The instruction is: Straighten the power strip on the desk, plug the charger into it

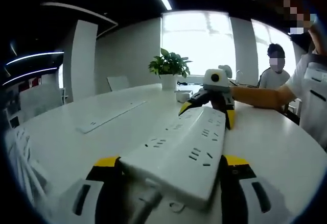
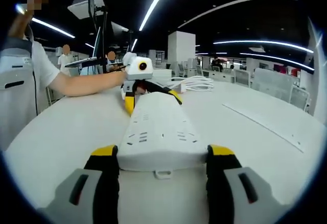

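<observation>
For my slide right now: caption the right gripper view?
Both grippers hold the long white plastic power strip by its ends.

No legible writing anywhere in either view.

The power strip [image 1: 181,147], the one thing near enough to carry readable print, shows only plain white casing and dark socket slots on its upper face in both the left gripper view and the right gripper view; no brand, rating or number can be made out on it. Beyond the power strip, the surfaces further off are too small and blurred to tell whether they bear any lettering or signs at all.
</observation>
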`<state>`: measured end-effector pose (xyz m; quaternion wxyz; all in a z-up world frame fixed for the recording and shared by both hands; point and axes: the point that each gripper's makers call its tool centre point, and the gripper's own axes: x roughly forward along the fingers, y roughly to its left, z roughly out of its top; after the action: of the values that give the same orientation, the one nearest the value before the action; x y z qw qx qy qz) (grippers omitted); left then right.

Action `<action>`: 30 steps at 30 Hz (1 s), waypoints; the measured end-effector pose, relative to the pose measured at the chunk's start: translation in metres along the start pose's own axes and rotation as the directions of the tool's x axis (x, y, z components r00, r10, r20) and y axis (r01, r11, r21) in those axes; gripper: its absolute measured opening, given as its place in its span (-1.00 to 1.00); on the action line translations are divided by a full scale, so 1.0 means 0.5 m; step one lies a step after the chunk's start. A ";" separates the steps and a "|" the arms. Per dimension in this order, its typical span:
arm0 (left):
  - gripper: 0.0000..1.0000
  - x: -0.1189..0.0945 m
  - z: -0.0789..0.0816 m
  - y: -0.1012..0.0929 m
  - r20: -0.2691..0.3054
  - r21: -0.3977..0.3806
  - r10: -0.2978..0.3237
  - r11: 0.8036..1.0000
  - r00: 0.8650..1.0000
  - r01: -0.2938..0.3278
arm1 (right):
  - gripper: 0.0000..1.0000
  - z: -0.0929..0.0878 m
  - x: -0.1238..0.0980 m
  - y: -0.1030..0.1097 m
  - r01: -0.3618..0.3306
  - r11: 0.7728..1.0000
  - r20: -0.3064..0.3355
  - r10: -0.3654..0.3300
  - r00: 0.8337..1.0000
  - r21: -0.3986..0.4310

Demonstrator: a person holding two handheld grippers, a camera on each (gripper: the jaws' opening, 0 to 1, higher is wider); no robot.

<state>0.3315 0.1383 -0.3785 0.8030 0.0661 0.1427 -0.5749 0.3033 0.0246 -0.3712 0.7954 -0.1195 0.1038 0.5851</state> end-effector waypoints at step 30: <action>0.56 -0.006 -0.001 -0.009 0.005 -0.013 0.035 0.999 0.999 -0.035 | 0.37 -0.001 -0.005 -0.004 -0.068 0.998 0.010 0.068 0.998 -0.013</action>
<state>0.3261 0.1397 -0.3779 0.8137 0.0621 0.1432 -0.5599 0.3046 0.0218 -0.3707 0.7748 -0.1177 0.1000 0.6130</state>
